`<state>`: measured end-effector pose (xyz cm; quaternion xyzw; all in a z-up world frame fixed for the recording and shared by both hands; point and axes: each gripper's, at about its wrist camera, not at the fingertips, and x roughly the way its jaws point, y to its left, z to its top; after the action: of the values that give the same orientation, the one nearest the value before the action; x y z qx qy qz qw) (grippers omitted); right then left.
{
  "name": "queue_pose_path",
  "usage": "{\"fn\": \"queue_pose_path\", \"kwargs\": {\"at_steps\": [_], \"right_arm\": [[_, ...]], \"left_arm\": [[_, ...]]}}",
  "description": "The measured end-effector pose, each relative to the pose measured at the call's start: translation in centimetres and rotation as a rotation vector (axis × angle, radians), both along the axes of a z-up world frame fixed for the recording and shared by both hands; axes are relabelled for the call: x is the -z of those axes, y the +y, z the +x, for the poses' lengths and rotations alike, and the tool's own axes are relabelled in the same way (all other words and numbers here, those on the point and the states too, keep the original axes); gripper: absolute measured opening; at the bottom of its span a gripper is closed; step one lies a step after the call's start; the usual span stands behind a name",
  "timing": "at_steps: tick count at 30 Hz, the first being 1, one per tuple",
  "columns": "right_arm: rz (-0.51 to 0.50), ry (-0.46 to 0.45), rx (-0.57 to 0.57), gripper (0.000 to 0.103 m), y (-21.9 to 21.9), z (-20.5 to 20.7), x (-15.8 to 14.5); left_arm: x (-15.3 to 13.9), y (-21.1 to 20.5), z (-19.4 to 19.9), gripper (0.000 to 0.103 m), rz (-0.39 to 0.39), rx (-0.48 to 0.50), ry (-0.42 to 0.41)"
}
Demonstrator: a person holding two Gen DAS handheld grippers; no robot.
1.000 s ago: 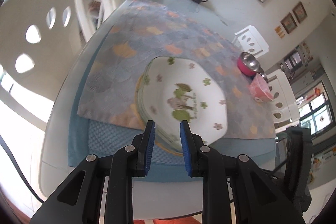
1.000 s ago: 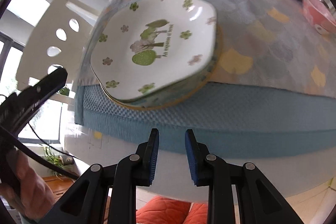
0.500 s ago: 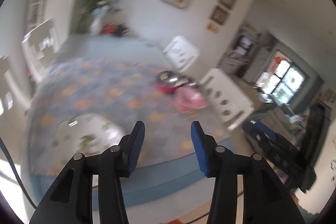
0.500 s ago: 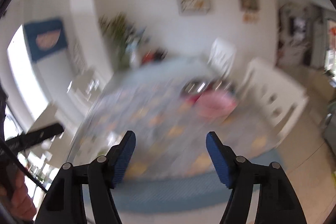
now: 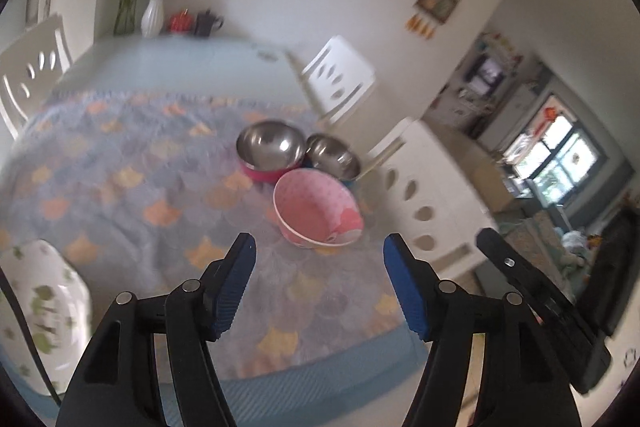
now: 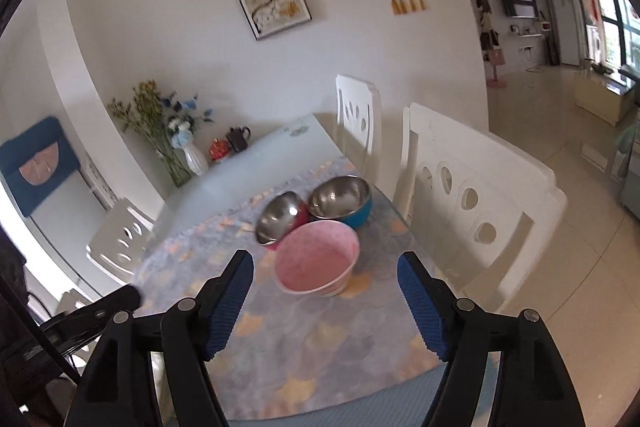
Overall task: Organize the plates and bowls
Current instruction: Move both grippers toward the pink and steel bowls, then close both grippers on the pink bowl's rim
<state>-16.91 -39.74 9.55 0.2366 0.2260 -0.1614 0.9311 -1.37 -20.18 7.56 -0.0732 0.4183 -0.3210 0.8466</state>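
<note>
A pink bowl [image 5: 316,213] stands on the patterned cloth [image 5: 132,179], with a steel bowl with a red outside [image 5: 270,149] and a second steel bowl [image 5: 332,157] behind it. The white floral plate stack [image 5: 42,311] lies at the far left edge. My left gripper [image 5: 318,291] is open and empty, above the cloth short of the pink bowl. In the right wrist view the pink bowl [image 6: 316,257], the red steel bowl [image 6: 278,215] and a blue steel bowl [image 6: 340,201] show. My right gripper [image 6: 326,299] is open and empty, just short of the pink bowl.
White chairs [image 6: 472,203] stand along the table's right side, another chair [image 5: 28,75] at the left. A white vase with flowers [image 6: 192,159], a red object and a dark teapot [image 6: 238,139] sit at the table's far end. The other gripper [image 5: 536,303] shows at right.
Both grippers swung away from the plate stack to the right and now face the bowls. Both jaws opened from nearly closed to wide.
</note>
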Motion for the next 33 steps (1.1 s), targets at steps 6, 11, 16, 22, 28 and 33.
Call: {"fn": "queue_pose_path", "kwargs": {"at_steps": [6,11,16,22,28,33], "right_arm": [[0.010,0.112,-0.109,0.072,-4.2,6.2,4.8],[0.019,0.180,-0.177,0.072,-6.5,10.8,8.3],[0.046,0.230,-0.208,0.072,-8.2,14.5,11.0],[0.121,0.281,-0.224,0.072,-9.0,17.9,13.9],[0.154,0.327,-0.243,0.062,-8.8,20.0,15.9],[0.173,0.366,-0.256,0.040,-8.6,20.9,17.4]], "left_arm": [[6.4,-4.8,4.5,0.062,0.045,-0.075,0.129],[10.1,-6.4,7.1,0.062,0.051,-0.129,0.189],[12.7,-7.4,9.2,0.061,0.043,-0.174,0.234],[15.0,-7.9,10.9,0.058,0.032,-0.208,0.293],[16.7,-8.1,11.6,0.042,0.015,-0.205,0.338],[17.4,-8.4,11.6,0.016,-0.018,-0.169,0.351]]}}
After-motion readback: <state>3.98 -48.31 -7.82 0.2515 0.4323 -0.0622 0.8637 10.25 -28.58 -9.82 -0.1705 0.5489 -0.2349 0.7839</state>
